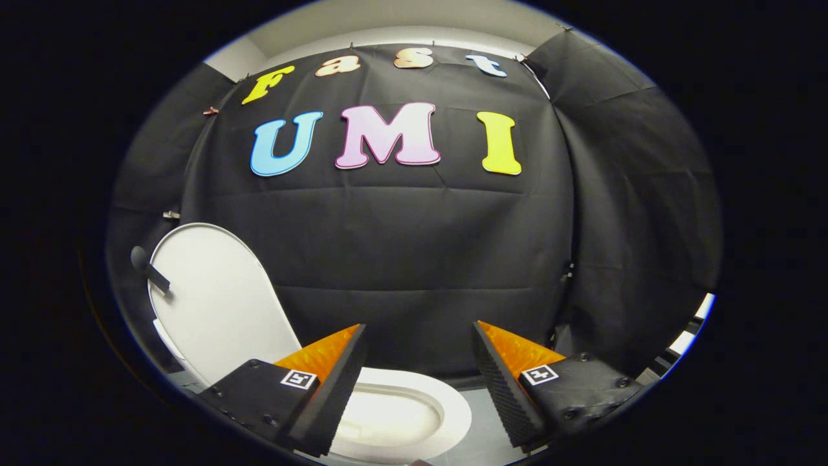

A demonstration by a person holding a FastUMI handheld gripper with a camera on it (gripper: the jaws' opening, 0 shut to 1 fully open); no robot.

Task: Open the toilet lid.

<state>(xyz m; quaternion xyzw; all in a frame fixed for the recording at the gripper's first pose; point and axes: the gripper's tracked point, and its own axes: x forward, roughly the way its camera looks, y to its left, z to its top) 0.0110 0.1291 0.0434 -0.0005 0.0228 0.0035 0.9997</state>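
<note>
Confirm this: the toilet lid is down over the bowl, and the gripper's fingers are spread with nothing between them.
Wrong on one count. The gripper view shows the toilet lid raised, standing up behind the seat, with the bowl uncovered. The gripper is indeed spread, with nothing between its fingers.

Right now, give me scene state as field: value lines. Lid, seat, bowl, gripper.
lid: toilet lid raised, standing upright behind the bowl, beyond the left finger
handle: dark handle sticks out from the lid's far edge
seat: toilet seat down, ring around the bowl
bowl: toilet bowl exposed, low between the fingers
gripper: gripper open, fingers apart, holding nothing, touching nothing
backdrop: black cloth wall behind the toilet
task: lid looks already open
</note>
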